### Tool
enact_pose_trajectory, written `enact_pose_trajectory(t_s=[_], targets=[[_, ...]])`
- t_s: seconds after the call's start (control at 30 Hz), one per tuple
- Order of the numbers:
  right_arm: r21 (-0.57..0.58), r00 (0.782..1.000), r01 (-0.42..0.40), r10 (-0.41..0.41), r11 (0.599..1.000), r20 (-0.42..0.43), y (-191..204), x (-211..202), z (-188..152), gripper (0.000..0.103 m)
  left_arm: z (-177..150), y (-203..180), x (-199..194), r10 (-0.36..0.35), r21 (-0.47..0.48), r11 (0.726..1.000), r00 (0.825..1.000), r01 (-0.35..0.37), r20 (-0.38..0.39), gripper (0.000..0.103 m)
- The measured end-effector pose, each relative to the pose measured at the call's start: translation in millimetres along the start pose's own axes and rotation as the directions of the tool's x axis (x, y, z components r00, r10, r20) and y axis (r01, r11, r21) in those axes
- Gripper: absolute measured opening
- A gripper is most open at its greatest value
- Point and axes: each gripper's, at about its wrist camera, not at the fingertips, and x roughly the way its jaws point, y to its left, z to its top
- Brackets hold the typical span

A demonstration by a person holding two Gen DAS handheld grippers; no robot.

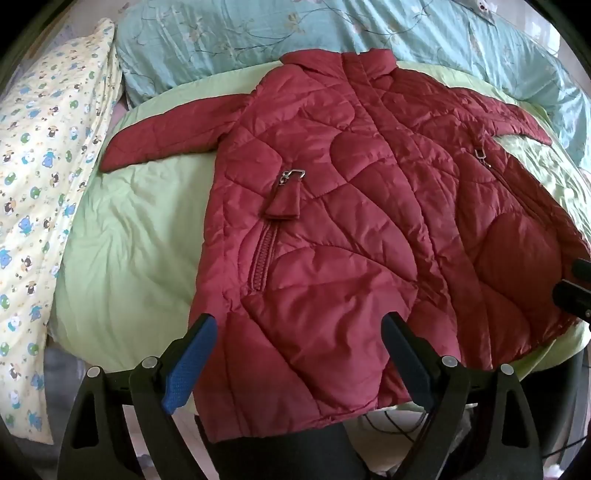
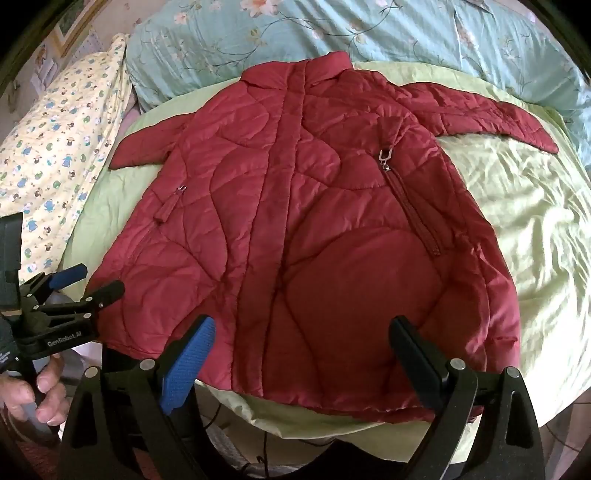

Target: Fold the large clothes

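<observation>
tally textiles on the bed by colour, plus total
Red: 1, quilted jacket
Light green: 1, bed cover
Light blue floral: 1, duvet
Yellow cartoon print: 1, blanket
Total: 4

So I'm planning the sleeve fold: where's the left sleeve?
In the left wrist view, the coat's left sleeve stretches leftward over the green sheet, beside the yellow quilt.

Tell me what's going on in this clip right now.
A person holds a two-finger tool in each hand over a red quilted jacket spread front-up on a green sheet. Both sleeves lie out to the sides; no fold has been made. The left tool and right tool are open near the hem, gripping nothing.
</observation>
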Motion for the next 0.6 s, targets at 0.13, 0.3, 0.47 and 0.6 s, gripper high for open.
enact_pose_trajectory(t_s=[0.13, 0.3, 0.47, 0.6], targets=[[0.004, 1.0, -0.001, 0.001, 1.0, -0.003, -5.0, 2.0, 0.0, 0.096, -0.6, -0.4, 3.6, -0.002, 0.0, 1.0, 1.0, 0.002, 0.001, 0.091], [0.008, 1.0, -0.012, 0.012, 1.0, -0.005, -1.1, 0.4, 1.4, 0.096, 0.7, 0.1, 3.7, -0.004, -0.001, 1.0, 1.0, 0.004, 0.003, 0.091], [0.008, 1.0, -0.008, 0.008, 1.0, 0.0, -0.7, 0.3, 3.9, 0.096, 2.7, -1.4, 3.3, 0.0, 0.005, 1.0, 1.0, 0.0, 0.012, 0.091], [-0.001, 1.0, 0.001, -0.001, 1.0, 0.008, -2.0, 1.2, 2.2, 0.096, 2.8, -1.7, 3.6, -0.01, 0.003, 1.0, 1.0, 0.01, -0.006, 0.091]])
